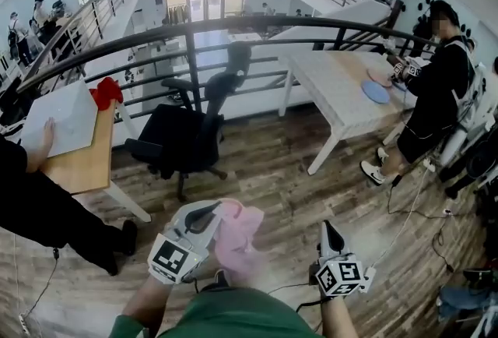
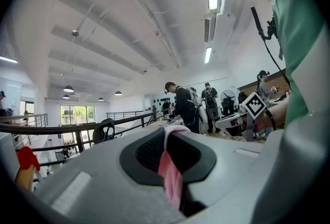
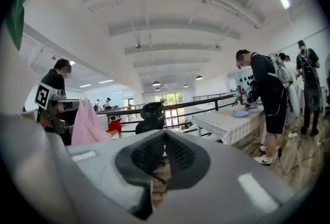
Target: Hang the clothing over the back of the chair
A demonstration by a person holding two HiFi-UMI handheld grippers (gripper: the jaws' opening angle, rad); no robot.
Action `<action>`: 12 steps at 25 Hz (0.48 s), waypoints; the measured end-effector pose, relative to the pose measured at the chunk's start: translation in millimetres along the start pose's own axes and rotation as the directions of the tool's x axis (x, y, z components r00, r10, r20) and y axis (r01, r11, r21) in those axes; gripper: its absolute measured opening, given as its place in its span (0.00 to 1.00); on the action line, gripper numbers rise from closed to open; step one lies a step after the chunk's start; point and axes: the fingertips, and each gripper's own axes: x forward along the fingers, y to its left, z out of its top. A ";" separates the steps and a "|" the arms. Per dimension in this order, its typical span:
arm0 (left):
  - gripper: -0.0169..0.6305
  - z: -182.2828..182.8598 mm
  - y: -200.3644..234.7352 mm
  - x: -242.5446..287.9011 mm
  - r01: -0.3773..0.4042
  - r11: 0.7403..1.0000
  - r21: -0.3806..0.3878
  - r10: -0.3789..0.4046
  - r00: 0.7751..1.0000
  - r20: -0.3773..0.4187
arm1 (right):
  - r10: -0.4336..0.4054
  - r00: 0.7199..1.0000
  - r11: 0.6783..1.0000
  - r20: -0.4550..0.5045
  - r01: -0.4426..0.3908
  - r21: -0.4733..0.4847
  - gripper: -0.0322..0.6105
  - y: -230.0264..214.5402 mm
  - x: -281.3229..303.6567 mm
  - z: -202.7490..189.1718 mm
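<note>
A pink garment (image 1: 237,239) hangs bunched from the left hand-held gripper (image 1: 214,212), whose jaws are nipped nearly together on a fold of the cloth (image 2: 170,176). The load is well short of the black office chair (image 1: 187,134), which stands straight ahead across open wooden floor. The chair's backrest (image 1: 226,83) rises on the side of the seat farthest from the person, so the garment would likely have to go up and over the seat to reach it. The left hand-held gripper is the nearer to the chair. The right hand-held gripper (image 1: 328,231), farther from the chair and apart from the cloth, has its jaws drawn together, seemingly on nothing.
</note>
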 end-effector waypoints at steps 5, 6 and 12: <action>0.06 -22.4 44.7 1.9 0.044 0.999 0.006 -0.044 0.999 -0.022 | -0.013 1.000 1.000 -0.025 0.013 -0.018 0.05 27.1 48.2 6.0; 0.06 -25.9 49.7 4.7 0.053 0.999 0.007 -0.053 0.998 -0.026 | -0.012 0.999 1.000 -0.029 0.012 -0.025 0.05 30.6 54.5 7.3; 0.06 -47.4 81.5 29.4 0.055 0.998 -0.041 -0.056 0.998 -0.023 | -0.030 0.997 0.998 -0.071 0.027 -0.050 0.05 27.2 87.6 0.3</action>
